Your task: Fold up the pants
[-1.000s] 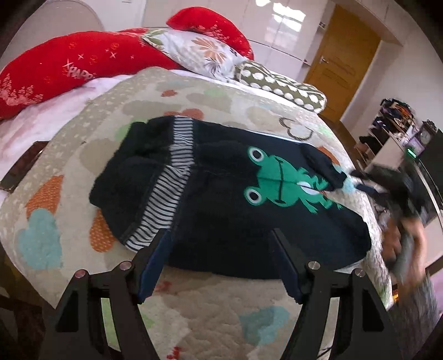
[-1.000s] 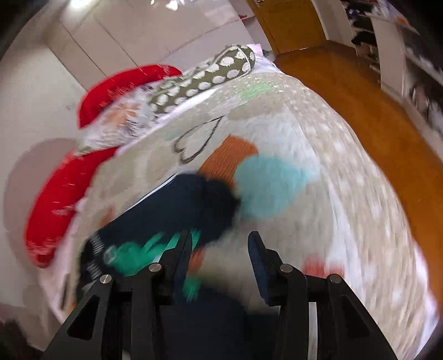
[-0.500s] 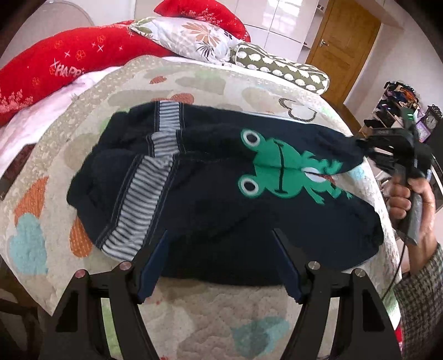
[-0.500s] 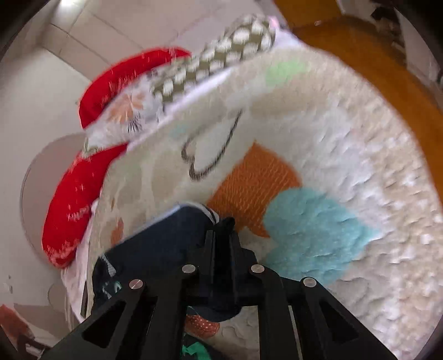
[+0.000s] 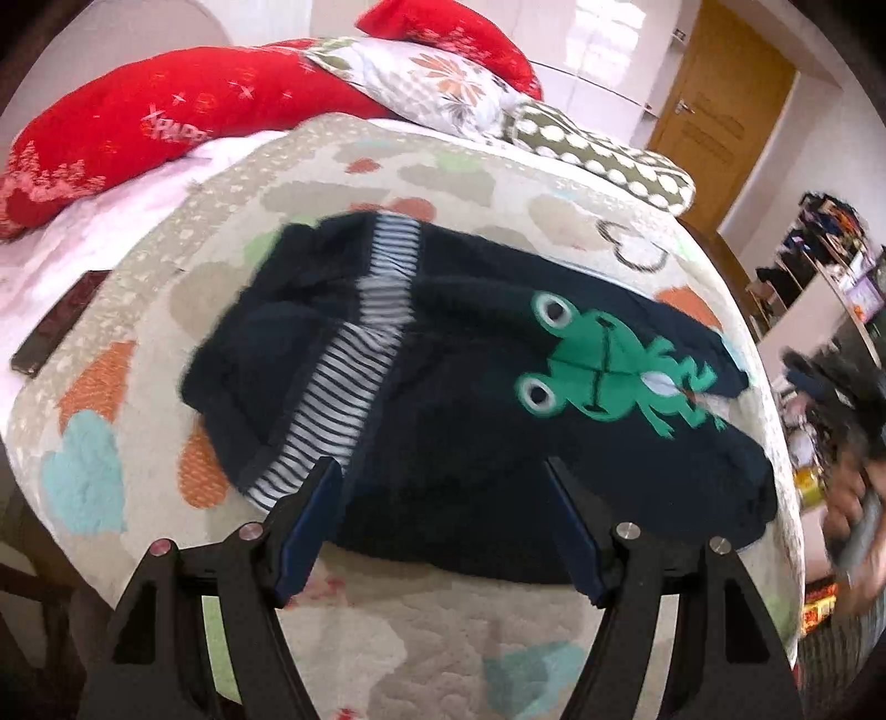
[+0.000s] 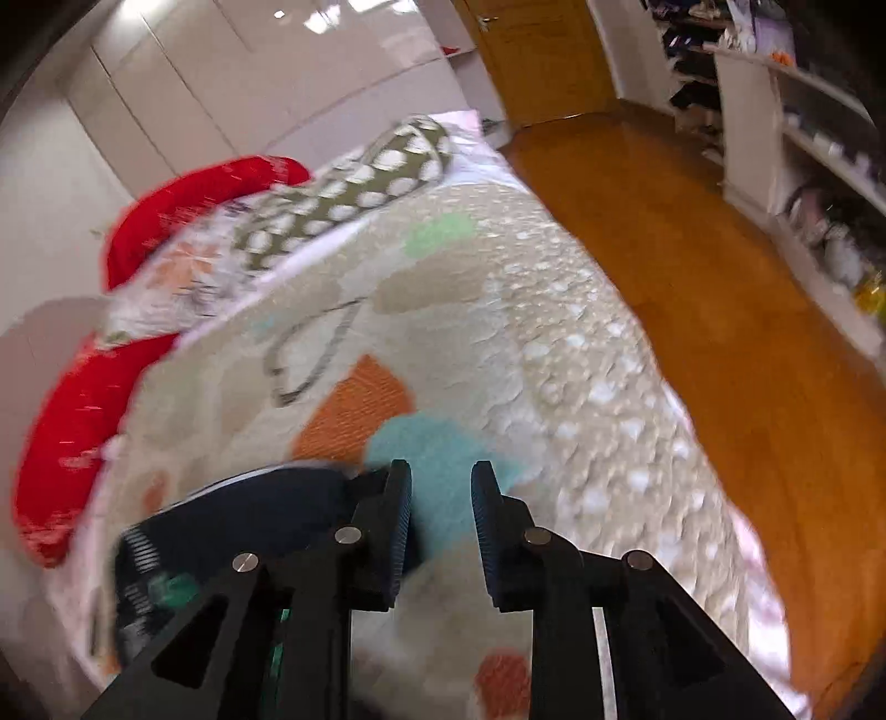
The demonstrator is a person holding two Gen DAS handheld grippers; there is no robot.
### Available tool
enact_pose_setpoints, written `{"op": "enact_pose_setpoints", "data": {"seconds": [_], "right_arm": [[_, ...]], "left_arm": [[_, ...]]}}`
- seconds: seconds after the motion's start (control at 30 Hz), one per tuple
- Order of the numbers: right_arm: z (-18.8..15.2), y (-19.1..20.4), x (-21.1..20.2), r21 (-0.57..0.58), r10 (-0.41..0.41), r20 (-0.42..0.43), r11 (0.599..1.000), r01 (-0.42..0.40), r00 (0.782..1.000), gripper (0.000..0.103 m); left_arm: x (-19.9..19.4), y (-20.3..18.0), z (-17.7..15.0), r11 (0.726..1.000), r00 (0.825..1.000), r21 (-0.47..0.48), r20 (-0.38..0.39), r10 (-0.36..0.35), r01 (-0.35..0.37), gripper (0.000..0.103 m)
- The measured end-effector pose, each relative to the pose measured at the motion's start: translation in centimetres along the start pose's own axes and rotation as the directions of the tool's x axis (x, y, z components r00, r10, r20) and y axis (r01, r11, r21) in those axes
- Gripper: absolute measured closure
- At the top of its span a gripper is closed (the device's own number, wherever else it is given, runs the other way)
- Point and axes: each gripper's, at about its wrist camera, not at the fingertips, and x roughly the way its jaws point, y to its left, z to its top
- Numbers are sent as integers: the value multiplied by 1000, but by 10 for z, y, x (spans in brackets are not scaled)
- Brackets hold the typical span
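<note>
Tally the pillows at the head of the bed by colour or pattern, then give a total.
Red pillows: 2
Floral pillow: 1
Green polka-dot pillow: 1
Total: 4

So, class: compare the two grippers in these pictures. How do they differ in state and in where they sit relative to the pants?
1. The left gripper is wide open; the right gripper is open only narrowly.
2. The left gripper frames the near edge of the pants; the right gripper has the pants' end to its left, with quilt between its fingers.

Shared: both are black and hold nothing.
</note>
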Motion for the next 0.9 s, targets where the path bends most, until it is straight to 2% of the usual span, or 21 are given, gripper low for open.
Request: {"op": "enact_pose_setpoints", "data": {"seconds": [0.1,0.17,0.23,0.33,0.43,0.5,0.6,0.7,0.73,0.77,0.8,0.83,0.9], "right_arm": [[-26,11,-24,-8,124,-21,992,-124,992,79],[-50,20,-38,-23,226,-37,974,-227,973,79],[-79,34,-43,-51,296,-70,953,-300,953,79],[-116,43,-32,-45,318,-124,945,-325,940,78],[-145,39,-7,31,321,-197,947,-321,926,78],[-156,37,2,69,317,-219,948,-310,923,78],[-156,36,0,85,309,-201,951,-298,930,78],[-156,38,-15,47,253,-163,967,-249,954,78],[-154,36,-22,39,240,-148,971,-237,959,78],[-154,36,-27,32,227,-134,974,-225,965,78],[-153,36,-32,27,216,-121,976,-215,969,78],[-153,35,-37,22,204,-112,979,-203,973,78],[-151,33,-44,15,185,-102,983,-185,977,78]], "left_arm": [[0,11,7,1000,1000,-11,15,25,-25,31],[6,24,10,997,997,-16,15,73,-72,31],[10,43,14,995,997,-65,-7,81,-81,31],[7,80,14,983,997,-166,-10,73,-74,31],[3,112,11,971,992,-207,-10,123,-123,31],[7,126,9,967,994,-229,-25,109,-112,28],[21,134,11,967,996,-241,-49,75,-85,27],[40,127,18,974,997,-214,-48,62,-71,27],[44,123,20,977,997,-202,-40,68,-75,36],[48,120,22,978,996,-190,-36,80,-85,53],[54,118,22,978,992,-175,-62,107,-116,86],[59,120,23,976,990,-181,-87,110,-124,86],[52,130,21,970,991,-207,-66,112,-124,87]]}}
